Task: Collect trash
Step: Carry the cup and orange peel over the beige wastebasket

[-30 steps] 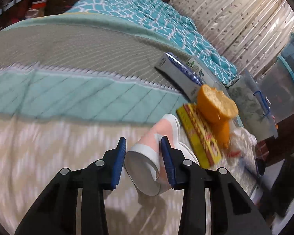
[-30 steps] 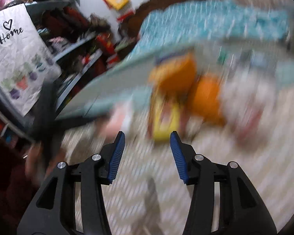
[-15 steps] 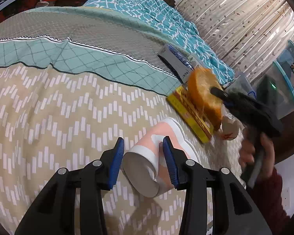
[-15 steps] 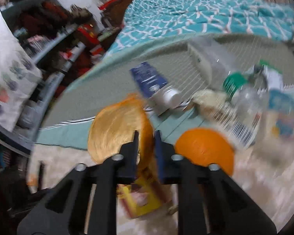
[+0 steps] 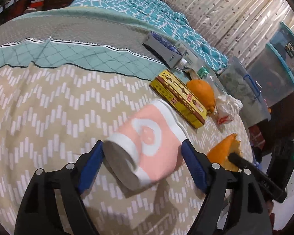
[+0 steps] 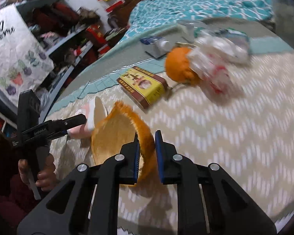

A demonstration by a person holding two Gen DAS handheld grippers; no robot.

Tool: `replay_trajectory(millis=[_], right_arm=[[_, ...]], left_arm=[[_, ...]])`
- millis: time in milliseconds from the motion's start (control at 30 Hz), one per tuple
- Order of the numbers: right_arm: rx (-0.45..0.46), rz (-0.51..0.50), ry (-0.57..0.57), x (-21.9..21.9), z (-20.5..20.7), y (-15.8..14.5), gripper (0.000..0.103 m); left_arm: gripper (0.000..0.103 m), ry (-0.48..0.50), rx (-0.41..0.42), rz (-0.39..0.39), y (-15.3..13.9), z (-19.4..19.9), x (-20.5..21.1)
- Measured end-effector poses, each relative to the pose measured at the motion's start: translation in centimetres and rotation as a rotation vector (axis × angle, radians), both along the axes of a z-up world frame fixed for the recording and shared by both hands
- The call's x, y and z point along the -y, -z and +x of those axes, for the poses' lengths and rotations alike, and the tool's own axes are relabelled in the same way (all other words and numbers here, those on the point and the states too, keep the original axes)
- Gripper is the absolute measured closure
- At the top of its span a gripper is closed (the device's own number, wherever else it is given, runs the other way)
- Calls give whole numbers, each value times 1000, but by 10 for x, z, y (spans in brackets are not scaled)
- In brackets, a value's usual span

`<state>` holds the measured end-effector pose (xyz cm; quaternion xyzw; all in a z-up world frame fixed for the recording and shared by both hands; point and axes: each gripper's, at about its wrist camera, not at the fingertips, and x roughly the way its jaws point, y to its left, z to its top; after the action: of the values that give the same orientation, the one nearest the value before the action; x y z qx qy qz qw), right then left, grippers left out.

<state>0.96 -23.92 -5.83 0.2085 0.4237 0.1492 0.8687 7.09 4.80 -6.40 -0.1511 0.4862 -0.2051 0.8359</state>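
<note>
My left gripper (image 5: 143,156) is shut on a pink and white paper cup (image 5: 147,137), held on its side above the bed. My right gripper (image 6: 147,139) is shut on the rim of an orange peel half (image 6: 115,133), lifted off the bed beside the cup (image 6: 92,115). The peel also shows in the left wrist view (image 5: 223,152). On the bed lie a yellow box (image 6: 143,84), another orange peel half (image 6: 178,64), a crumpled white wrapper (image 6: 215,62), a plastic bottle (image 5: 209,78) and a grey-blue carton (image 5: 162,49).
The bed has a beige chevron cover (image 6: 225,127) and a teal blanket (image 5: 131,5) at the far end. Clear storage bins (image 5: 272,74) stand beside the bed by the curtain. Cluttered shelves (image 6: 68,33) line the other side.
My right gripper closed on the orange peel half and lifted it away from the trash pile toward the cup. My left gripper kept hold of the cup, now seen nearer and turned.
</note>
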Motion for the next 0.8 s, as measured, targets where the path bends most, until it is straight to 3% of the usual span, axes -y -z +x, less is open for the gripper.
replay_trajectory(millis=[33,100,133,167,267,400,567,667,800], right_arm=[[8,11,7,2,-4,1,79],[25,10,25,5,-10,2,61],[36,6,40,6,-11,1,40],[50,5,55,9,-12,0,33],[48,34,51,13,-10,1,33],[40,111,60,25,-10,5,33],[101,3,3,19,-18,-3,18],[107,-25,-30,18,-14,-5,18],[74,94,4,41,5,-1,25]], left_arm=[[30,-1,-3,-4,0,-1,1],[48,-1,-12,-13,2,-2,2],[53,-5,-11,-14,2,-2,3],[59,-8,-12,-17,3,-3,2],[66,-20,-13,-20,2,-7,1],[67,-13,-19,-78,-4,-15,-3],[67,-10,-23,-115,-15,-22,-6],[67,-4,-41,-137,-15,-24,-7],[66,10,-43,-134,-18,-27,-2]])
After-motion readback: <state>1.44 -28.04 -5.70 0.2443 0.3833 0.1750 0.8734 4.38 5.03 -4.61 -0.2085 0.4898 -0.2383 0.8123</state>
